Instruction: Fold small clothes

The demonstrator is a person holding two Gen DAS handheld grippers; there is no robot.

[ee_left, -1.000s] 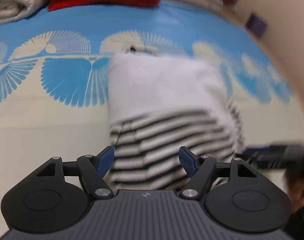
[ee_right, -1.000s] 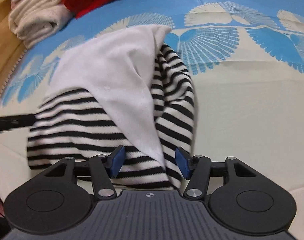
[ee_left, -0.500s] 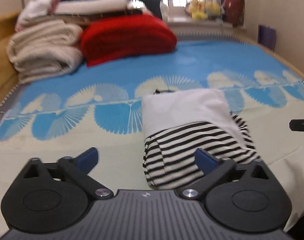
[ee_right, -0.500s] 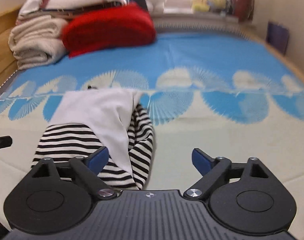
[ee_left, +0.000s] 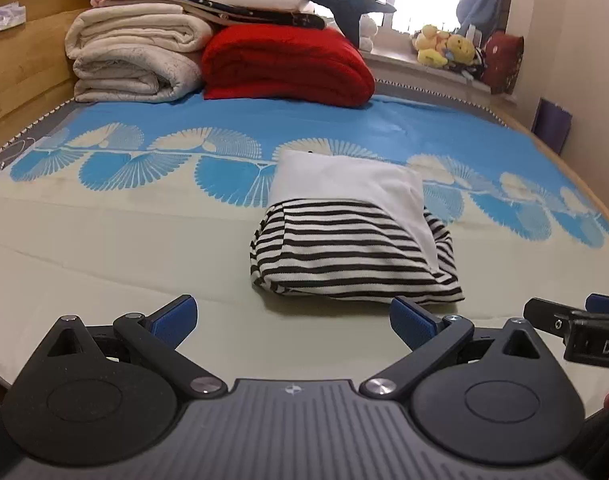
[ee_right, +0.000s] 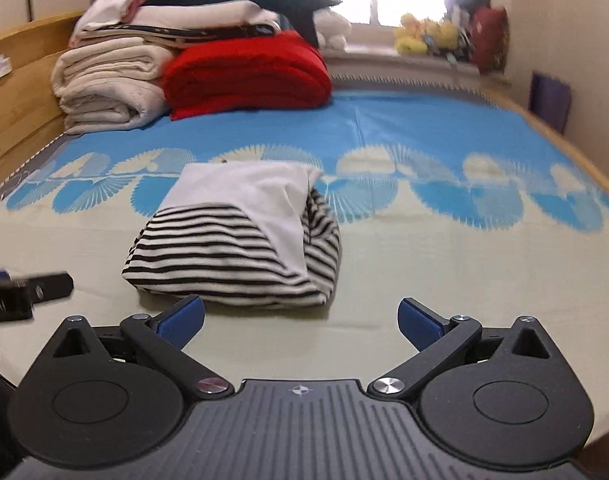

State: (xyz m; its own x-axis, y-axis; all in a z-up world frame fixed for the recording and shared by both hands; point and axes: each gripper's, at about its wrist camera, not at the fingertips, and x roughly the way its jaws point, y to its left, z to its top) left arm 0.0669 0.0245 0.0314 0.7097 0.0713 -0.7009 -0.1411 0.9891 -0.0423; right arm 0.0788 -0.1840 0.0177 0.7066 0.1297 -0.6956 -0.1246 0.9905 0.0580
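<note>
Folded garment of black-and-white striped knit with a plain white panel (ee_left: 344, 236): lies in a compact bundle on the bed cover of pale cream and bright blue with a fan-shaped print (ee_left: 104, 240), about mid-bed, white panel on the far side, striped part nearest. Nothing touches it.

Left gripper, black with blue finger pads (ee_left: 292, 320): jaws spread wide, empty, held above bare cover just near of the bundle.

Right gripper, same make (ee_right: 300, 318): jaws opening, almost fully spread, nothing between them; the bundle's near edge lies just beyond its left pad (ee_right: 184, 318). Its tip shows at the right edge of the left wrist view, apart from the garment.

Far left of bed: stack of rolled cream quilts (ee_left: 132, 56), with flat white and dark linens piled on top.

Beside the stack, to its right: folded thick red blanket (ee_left: 284, 64).

Left side: light wooden bed frame (ee_left: 20, 60).

Far right, on the window ledge: yellow plush toys (ee_left: 444, 46); detail too small to tell.

Right wall: small purple bag (ee_left: 552, 128), standing against it.
</note>
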